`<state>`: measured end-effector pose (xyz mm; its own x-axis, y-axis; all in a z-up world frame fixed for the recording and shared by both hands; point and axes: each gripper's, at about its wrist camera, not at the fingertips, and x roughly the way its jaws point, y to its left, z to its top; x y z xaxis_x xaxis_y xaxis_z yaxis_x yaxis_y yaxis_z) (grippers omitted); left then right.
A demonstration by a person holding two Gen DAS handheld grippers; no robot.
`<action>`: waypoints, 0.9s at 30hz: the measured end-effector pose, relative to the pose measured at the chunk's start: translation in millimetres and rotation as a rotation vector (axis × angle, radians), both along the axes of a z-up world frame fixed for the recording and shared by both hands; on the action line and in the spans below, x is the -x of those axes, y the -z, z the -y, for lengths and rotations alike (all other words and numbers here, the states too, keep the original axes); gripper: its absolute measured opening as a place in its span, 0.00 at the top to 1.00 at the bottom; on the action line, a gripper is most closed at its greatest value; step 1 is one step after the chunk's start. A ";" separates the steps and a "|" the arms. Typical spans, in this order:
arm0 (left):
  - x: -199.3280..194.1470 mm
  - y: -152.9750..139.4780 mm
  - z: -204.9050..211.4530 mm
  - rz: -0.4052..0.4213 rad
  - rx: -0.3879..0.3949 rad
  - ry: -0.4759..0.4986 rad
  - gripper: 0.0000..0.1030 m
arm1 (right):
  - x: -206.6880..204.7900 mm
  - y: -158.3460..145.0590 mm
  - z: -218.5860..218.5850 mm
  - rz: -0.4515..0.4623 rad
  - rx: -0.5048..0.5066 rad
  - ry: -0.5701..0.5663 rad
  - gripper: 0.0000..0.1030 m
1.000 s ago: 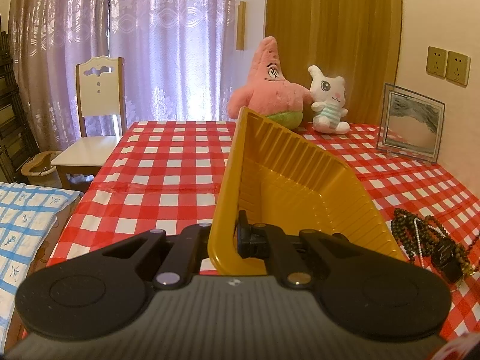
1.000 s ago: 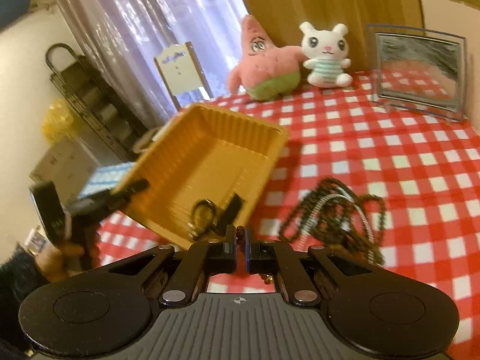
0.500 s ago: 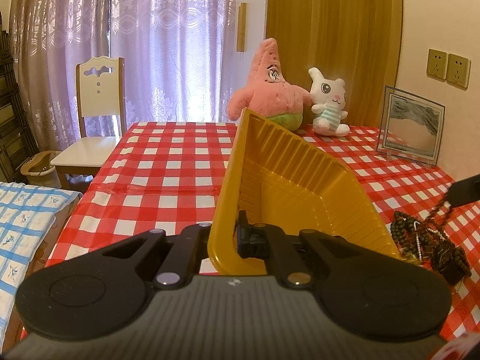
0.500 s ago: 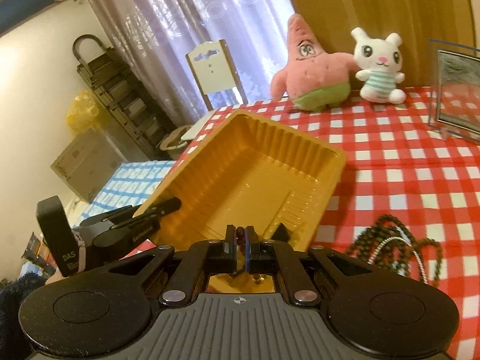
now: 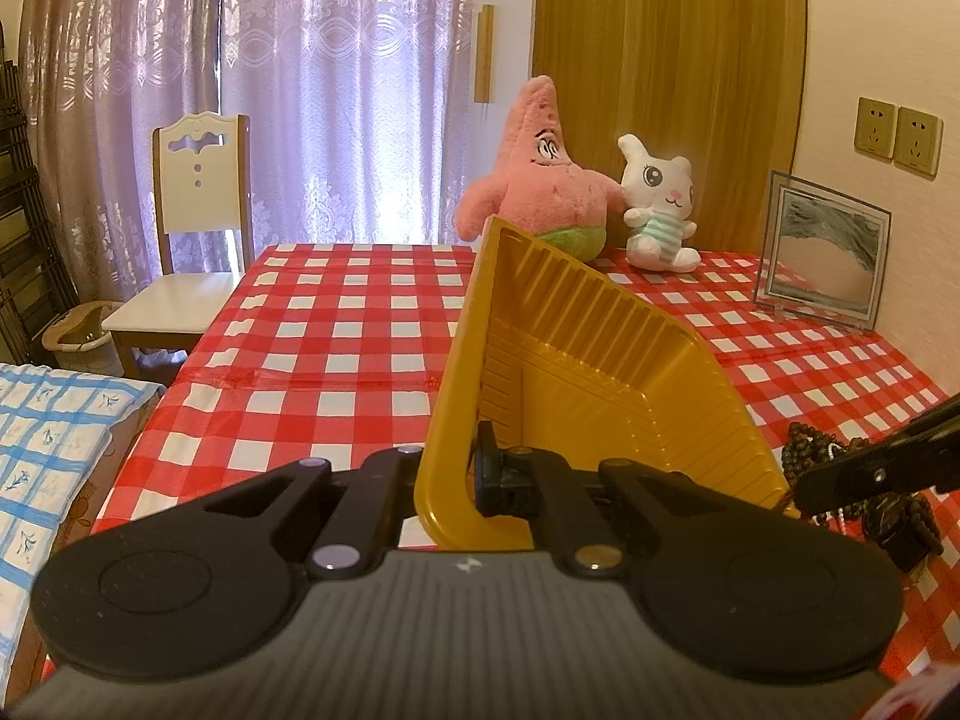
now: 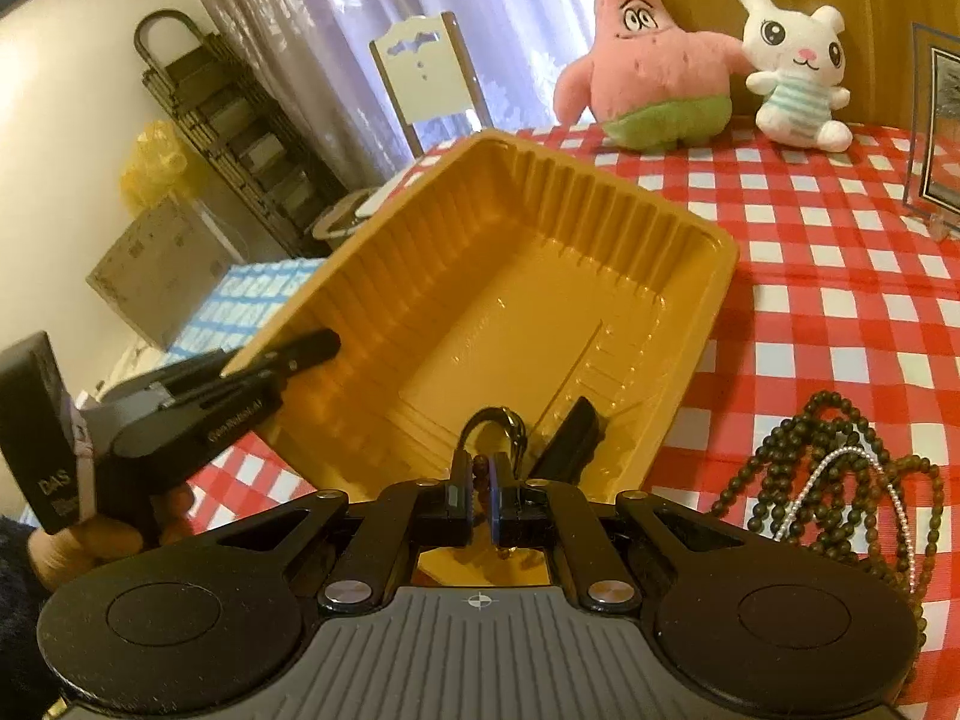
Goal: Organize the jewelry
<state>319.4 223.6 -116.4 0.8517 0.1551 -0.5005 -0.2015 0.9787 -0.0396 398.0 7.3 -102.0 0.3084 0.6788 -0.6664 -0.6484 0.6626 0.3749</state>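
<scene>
i see my left hand-held gripper clamped tight on the near rim of the yellow tray, which it holds tipped up on its side so the open face leans toward the right, its far edge down on the red-checked worktop. from the right wrist view the right hand-held gripper hovers over the tray's near corner, jaws narrowed to a slit with a few brown beads of a strand pinched between the pads. just past those fingertips, inside the tray, lie a dark ring-shaped piece and a flat black piece (i cannot tell what either is exactly). a loose heap of dark bead necklaces with a thin pearly chain threaded through it sits on the worktop just to the right of the tray, outside it. at the far end of the worktop a pink star plush and a white rabbit plush touch each other, with a framed picture by the wall.
</scene>
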 end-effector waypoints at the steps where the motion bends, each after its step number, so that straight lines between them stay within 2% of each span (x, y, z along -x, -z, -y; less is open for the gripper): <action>1: 0.8 0.0 0.0 0.000 0.000 0.000 0.96 | -0.1 0.3 -1.2 0.000 0.003 -0.004 0.95; 3: 0.3 0.1 0.1 0.000 -0.001 0.000 0.96 | 2.2 -1.3 -1.2 0.010 -0.004 -0.005 0.94; 7: 0.3 -0.1 0.4 0.001 -0.003 0.001 0.96 | 3.3 -6.5 4.8 0.016 -0.021 0.016 0.80; 10: 0.1 0.0 0.2 0.001 -0.003 0.000 0.96 | 2.3 -14.4 17.2 0.029 -0.041 0.062 0.75; 17: 1.0 -1.3 0.6 0.004 -0.002 -0.002 0.96 | 1.9 -28.3 67.3 0.099 -0.021 0.233 0.73; 21: 1.2 -1.1 0.9 0.002 -0.002 -0.002 0.96 | 4.4 -30.1 98.9 0.110 -0.006 0.319 0.73; 27: 3.4 -1.2 0.5 -0.003 -0.007 -0.004 0.96 | 17.5 -24.3 128.6 0.106 0.035 0.365 0.73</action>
